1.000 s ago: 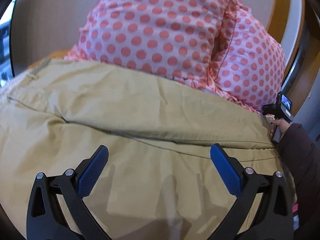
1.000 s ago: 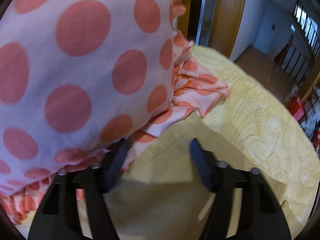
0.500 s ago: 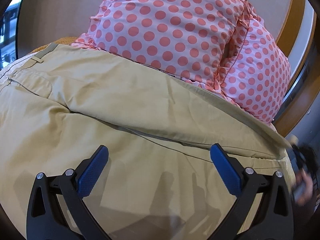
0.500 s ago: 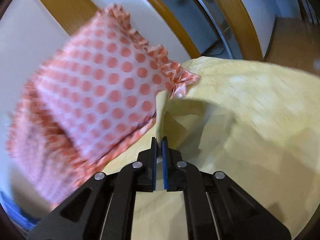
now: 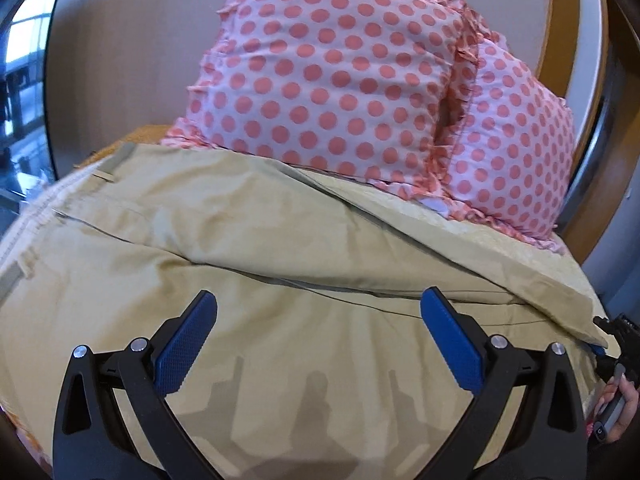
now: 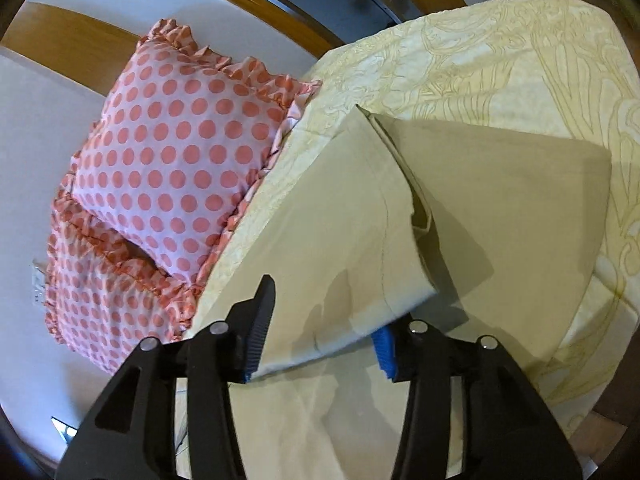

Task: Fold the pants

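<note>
Right wrist view: a bed (image 6: 520,60) in pale yellow patterned cover carries smooth khaki pants (image 6: 340,208), a leg folded over, beside frilled polka-dot pillows (image 6: 172,152). The right gripper (image 6: 320,340) has its ribbed blue jaws spread around the lifted pants edge. The left gripper (image 5: 318,336) hangs with jaws wide apart over creased cloth.

I see a bed (image 6: 500,52) with a pale yellow patterned cover. Khaki pants (image 5: 248,272) lie spread across it, one leg end (image 6: 340,216) raised off the cover. Two pink pillows with red dots (image 5: 340,80) sit at the head, stacked against the wall, the pants' far edge touching or just beside them.
</note>
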`<control>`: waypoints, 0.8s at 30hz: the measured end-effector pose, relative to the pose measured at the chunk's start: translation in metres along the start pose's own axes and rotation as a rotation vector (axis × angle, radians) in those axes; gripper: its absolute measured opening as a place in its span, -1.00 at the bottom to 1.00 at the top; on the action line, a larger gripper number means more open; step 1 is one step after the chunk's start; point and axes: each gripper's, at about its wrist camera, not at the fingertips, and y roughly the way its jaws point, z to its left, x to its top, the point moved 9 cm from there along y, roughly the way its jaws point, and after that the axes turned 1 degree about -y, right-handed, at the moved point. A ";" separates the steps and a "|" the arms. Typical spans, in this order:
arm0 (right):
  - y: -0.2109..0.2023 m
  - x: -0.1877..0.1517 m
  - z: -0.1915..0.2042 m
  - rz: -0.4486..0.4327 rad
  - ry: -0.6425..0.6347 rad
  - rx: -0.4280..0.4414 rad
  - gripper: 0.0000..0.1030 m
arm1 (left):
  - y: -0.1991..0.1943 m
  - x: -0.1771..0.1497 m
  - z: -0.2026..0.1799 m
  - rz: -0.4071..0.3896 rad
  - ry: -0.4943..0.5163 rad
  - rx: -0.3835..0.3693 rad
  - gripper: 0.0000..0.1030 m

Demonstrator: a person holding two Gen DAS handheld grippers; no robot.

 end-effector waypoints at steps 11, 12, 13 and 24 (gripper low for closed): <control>-0.065 0.039 0.030 -0.179 -0.053 0.253 -0.98 | 0.070 0.066 0.050 0.157 -0.229 -0.071 0.97; -0.067 0.041 0.030 -0.184 -0.055 0.254 -0.98 | 0.079 0.069 0.051 0.174 -0.239 -0.064 0.97; -0.068 0.041 0.029 -0.186 -0.060 0.251 -0.98 | 0.096 0.074 0.055 0.201 -0.255 -0.045 0.97; -0.062 0.054 0.026 -0.183 -0.116 0.225 -0.98 | 0.109 0.074 0.104 0.207 -0.442 -0.012 -0.74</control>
